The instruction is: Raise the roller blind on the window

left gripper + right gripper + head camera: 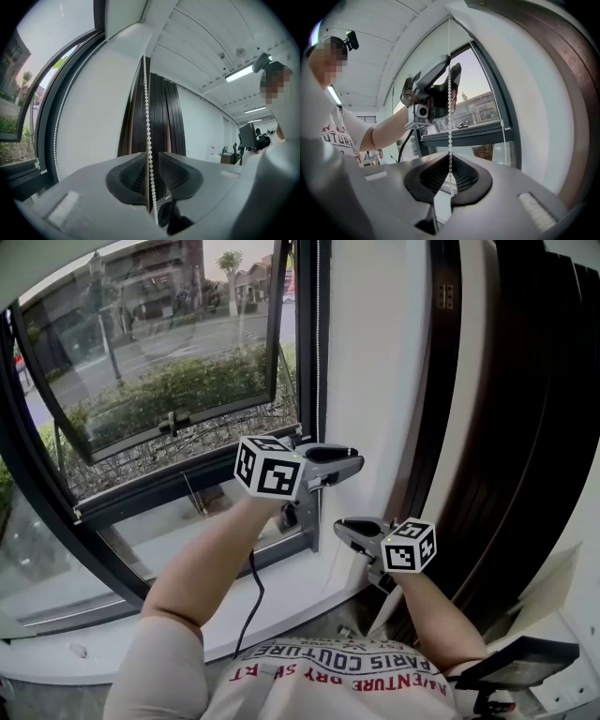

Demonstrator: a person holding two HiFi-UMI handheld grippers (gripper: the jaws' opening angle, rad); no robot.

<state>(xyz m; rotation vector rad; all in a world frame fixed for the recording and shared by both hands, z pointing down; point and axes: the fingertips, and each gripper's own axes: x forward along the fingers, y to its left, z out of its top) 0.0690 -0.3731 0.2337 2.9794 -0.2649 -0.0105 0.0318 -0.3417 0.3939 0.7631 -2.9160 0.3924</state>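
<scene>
Head view: both grippers sit at the frame's centre against the white wall strip, right of the open window sash (150, 352); the left gripper (354, 458) is the upper of the 2, the right gripper (341, 528) just below it and to its right; no view shows the blind's fabric clearly, so how far it is raised cannot be told.

Left gripper view: the bead chain (148, 117) drops straight down the middle of the frame and passes between the jaws, which stand a little apart with a gap on each side of it; nothing is gripped; a 2nd strand (61, 117) hangs near the window frame at left.

Right gripper view: the jaws are closed on the same chain at lower centre, holding it taut up to the left gripper above.

The chain looks light, limp and smooth-beaded, so it will probably slip through flat pads unless they close squarely over the beads; the best hold is likely high on the taut strand, well above the right gripper's hold, for a long pull straight along the strand; jerking risks snapping it.
</scene>
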